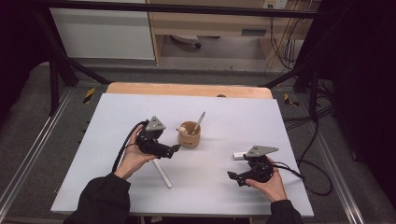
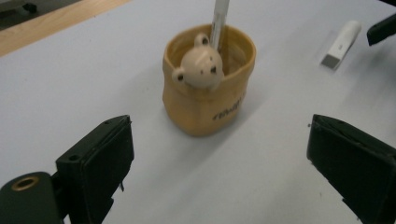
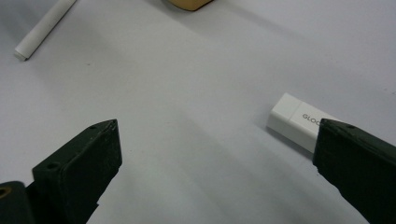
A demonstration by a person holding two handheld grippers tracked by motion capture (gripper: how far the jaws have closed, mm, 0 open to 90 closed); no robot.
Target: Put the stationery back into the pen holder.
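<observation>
A tan cup (image 1: pixel 189 135) (image 2: pixel 208 98) with a small bear head (image 2: pixel 201 66) on its rim stands mid-table, and a pen (image 1: pixel 200 120) (image 2: pixel 219 18) leans inside it. My left gripper (image 1: pixel 176 148) (image 2: pixel 217 163) is just short of the cup, open, with nothing between its jaws. A white marker (image 1: pixel 162 173) (image 3: pixel 44 28) lies on the table below my left hand. My right gripper (image 1: pixel 232 176) (image 3: pixel 217 158) rests open at the front right, empty. A small white block (image 1: pixel 238 155) (image 3: pixel 294 120) (image 2: pixel 341 44) lies beside its right jaw.
The work surface is a white sheet (image 1: pixel 243 116) on a wooden table (image 1: pixel 187 88). Black frame bars and cables run along the floor to the right. The bottom of the cup (image 3: pixel 189 3) sits at the top edge of the right gripper view.
</observation>
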